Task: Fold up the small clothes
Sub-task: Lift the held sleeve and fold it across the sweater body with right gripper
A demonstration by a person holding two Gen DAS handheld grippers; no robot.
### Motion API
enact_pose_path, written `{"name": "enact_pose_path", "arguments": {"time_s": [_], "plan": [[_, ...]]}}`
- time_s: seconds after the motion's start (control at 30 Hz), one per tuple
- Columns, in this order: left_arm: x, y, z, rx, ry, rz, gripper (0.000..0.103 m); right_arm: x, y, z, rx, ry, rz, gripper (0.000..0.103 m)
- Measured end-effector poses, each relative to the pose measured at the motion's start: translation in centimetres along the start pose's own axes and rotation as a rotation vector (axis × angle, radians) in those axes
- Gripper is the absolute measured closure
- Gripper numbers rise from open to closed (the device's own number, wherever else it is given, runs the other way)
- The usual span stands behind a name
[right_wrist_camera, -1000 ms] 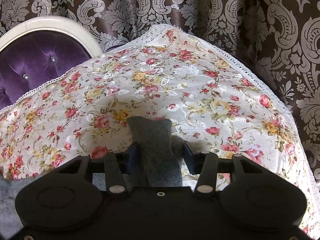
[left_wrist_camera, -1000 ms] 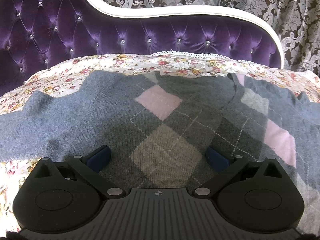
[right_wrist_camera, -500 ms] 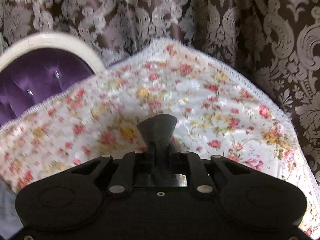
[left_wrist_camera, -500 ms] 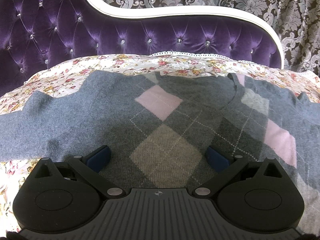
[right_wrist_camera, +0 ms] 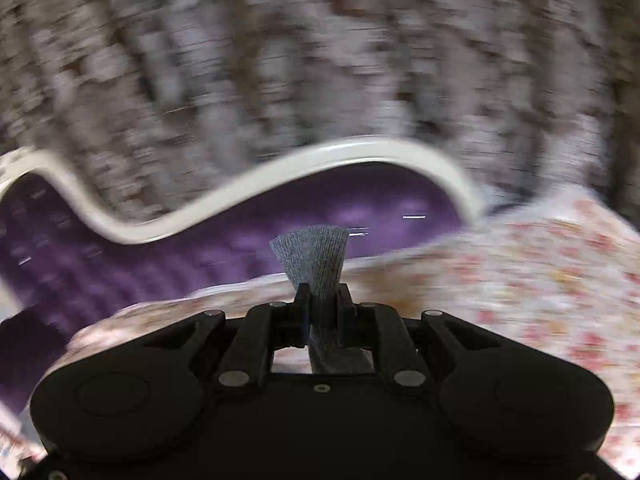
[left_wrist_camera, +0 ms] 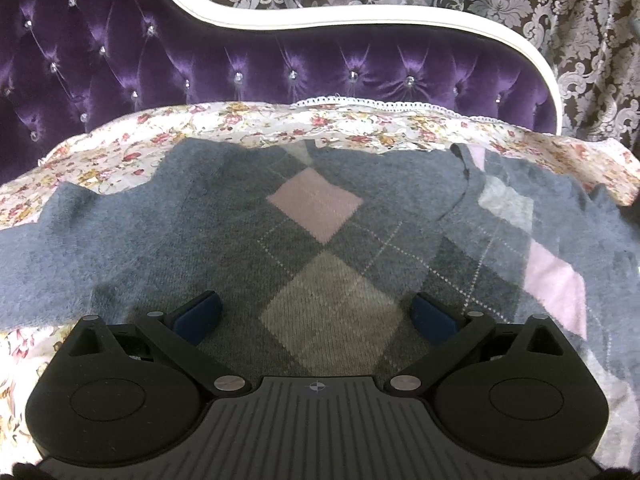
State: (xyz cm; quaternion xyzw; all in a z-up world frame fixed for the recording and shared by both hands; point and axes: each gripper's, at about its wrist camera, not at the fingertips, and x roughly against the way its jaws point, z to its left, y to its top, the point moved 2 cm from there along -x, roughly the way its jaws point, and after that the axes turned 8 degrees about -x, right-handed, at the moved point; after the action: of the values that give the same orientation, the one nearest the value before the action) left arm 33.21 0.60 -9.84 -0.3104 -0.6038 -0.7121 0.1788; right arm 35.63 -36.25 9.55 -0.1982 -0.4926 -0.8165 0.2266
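Nearest in the right wrist view: right gripper (right_wrist_camera: 322, 300) with fingers pressed onto a grey knit strip, the sweater cuff (right_wrist_camera: 314, 258), fanned out just past the tips. A second ago fingers spread around that same cuff lying on the floral bedspread (right_wrist_camera: 540, 280); half a second ago clamped; now lifted and swinging, background smeared by motion, purple headboard (right_wrist_camera: 240, 240) and its white trim newly in sight behind the cuff. Likely meaning: sleeve grasped and being carried inward over the body for the first sleeve fold.

Left wrist view unchanged across all three moments. Left gripper (left_wrist_camera: 316, 316) with fingers spread wide, blue pads (left_wrist_camera: 198, 316) resting low on or just above the argyle sweater (left_wrist_camera: 320, 248); contact not certain. Possibly anchoring the cloth during the pull. Sweater spread flat on the bedspread, pink and beige diamonds up, one grey sleeve trailing left, neckline to the right.

Farther back: tufted headboard, then damask curtain (left_wrist_camera: 580, 40).

No brand, label or legible writing anywhere; only a small crosshair mark on the left gripper body.
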Motion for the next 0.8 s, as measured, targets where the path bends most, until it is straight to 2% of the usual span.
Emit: {"name": "enact_pose_path", "arguments": {"time_s": [0.07,0.1,0.13,0.3,0.43,0.53,0.63,0.7,0.73,0.77,0.8], "plan": [[0.2,0.3,0.4,0.014,-0.015,0.019,0.004,-0.8,-1.5,4.1,0.025,0.082,0.023,0.084],[0.5,0.5,0.7,0.027,-0.017,0.023,0.012,-1.4,-2.3,5.7,0.037,0.113,0.035,0.084],[0.9,0.8,1.3,0.045,-0.017,0.022,0.014,-2.0,-3.2,7.3,0.052,0.139,0.046,0.084],[3.7,1.3,4.2,0.108,0.007,-0.009,0.015,-5.8,-8.4,13.9,0.092,0.242,0.145,0.084],[5.0,1.1,6.4,0.114,0.001,0.012,0.018,-8.7,-13.3,17.2,0.129,0.255,0.210,0.084],[5.5,0.8,7.4,0.121,-0.007,0.023,0.020,-10.4,-16.4,17.9,0.135,0.253,0.255,0.084],[5.7,0.6,8.3,0.166,-0.047,0.041,0.020,-10.9,-18.5,18.2,0.141,0.258,0.280,0.082],[5.9,0.6,8.8,0.205,-0.086,0.048,0.021,-10.3,-19.3,17.9,0.131,0.274,0.281,0.073],[5.9,0.7,9.0,0.218,-0.097,0.050,0.021,-10.0,-19.3,17.4,0.113,0.283,0.274,0.072],[5.9,0.8,9.2,0.233,-0.109,0.051,0.021,-9.8,-19.3,17.0,0.092,0.288,0.268,0.064],[5.9,1.1,9.3,0.250,-0.119,0.048,0.021,-9.3,-19.2,16.3,0.062,0.286,0.256,0.048]]}}
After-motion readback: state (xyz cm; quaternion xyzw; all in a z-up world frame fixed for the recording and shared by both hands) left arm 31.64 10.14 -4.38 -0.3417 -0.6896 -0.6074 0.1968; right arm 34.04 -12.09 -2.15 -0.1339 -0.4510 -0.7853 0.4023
